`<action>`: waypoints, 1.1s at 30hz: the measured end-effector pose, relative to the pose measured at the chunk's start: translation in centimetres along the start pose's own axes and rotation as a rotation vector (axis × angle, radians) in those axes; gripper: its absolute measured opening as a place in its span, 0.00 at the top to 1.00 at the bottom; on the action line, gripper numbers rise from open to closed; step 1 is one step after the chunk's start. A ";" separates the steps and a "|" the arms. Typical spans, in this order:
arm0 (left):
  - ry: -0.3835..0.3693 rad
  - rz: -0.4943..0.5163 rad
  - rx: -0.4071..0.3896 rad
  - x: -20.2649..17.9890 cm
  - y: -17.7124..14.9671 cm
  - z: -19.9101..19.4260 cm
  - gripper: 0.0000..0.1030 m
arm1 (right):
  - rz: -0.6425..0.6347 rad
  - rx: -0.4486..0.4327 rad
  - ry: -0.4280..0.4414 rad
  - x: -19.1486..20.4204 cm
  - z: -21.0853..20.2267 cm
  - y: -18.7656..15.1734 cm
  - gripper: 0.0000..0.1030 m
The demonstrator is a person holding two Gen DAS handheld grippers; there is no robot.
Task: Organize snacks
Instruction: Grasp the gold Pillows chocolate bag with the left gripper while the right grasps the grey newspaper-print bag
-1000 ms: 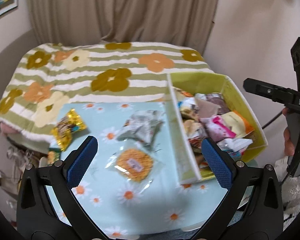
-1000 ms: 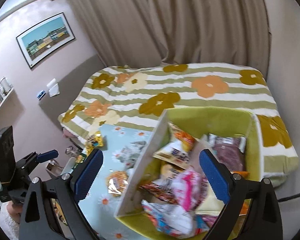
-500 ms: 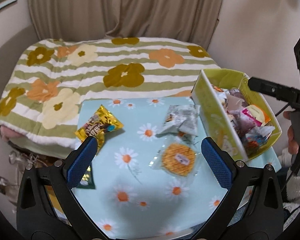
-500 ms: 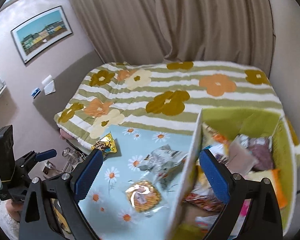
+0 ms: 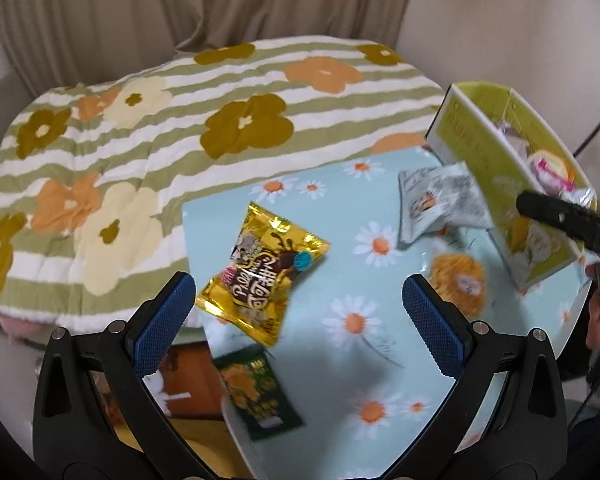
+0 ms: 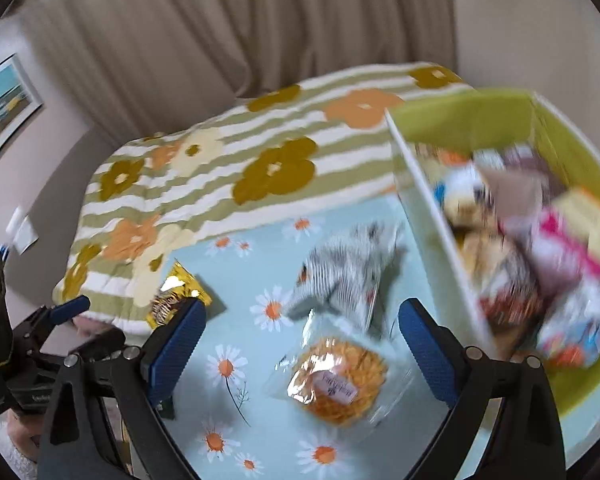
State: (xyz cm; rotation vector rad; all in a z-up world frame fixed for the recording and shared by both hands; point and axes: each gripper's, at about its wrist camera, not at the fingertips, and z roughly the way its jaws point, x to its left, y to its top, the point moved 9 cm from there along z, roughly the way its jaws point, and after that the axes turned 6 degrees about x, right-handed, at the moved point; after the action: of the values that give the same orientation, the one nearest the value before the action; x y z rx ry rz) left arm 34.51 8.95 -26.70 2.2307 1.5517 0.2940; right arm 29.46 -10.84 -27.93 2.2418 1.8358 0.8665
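While both hover over the daisy table (image 5: 340,384) | left gripper (image 5: 300,320): jaws wide, empty, gold snack bag (image 5: 260,276) between them | right gripper (image 6: 300,354): jaws wide, empty, waffle pack (image 6: 338,380) between | green snack box (image 6: 432,216) at 2 o'clock.

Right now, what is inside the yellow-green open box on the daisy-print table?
The yellow-green open box is piled with wrapped snacks: pink, white, orange and brownish packets, blurred here. The upper packets cover whatever lies beneath them and the box floor.
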 end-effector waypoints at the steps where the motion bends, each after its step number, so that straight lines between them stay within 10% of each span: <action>1: -0.011 0.008 0.006 0.3 -0.1 0.7 0.01 | 0.018 0.003 -0.010 0.0 0.6 -0.6 0.07; 18: -0.102 0.143 0.112 3.0 -0.1 10.2 0.02 | 0.147 -0.032 -0.173 -2.3 6.7 -1.2 0.07; 33: -0.156 0.190 0.132 2.1 -0.5 13.1 0.41 | 0.202 -0.078 -0.245 -3.0 10.4 2.0 0.07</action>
State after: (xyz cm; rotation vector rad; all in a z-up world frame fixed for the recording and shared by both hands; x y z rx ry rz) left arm 40.01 8.34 -38.76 2.4435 1.3163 0.0704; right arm 36.02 -11.39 -36.75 2.3909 1.4666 0.6426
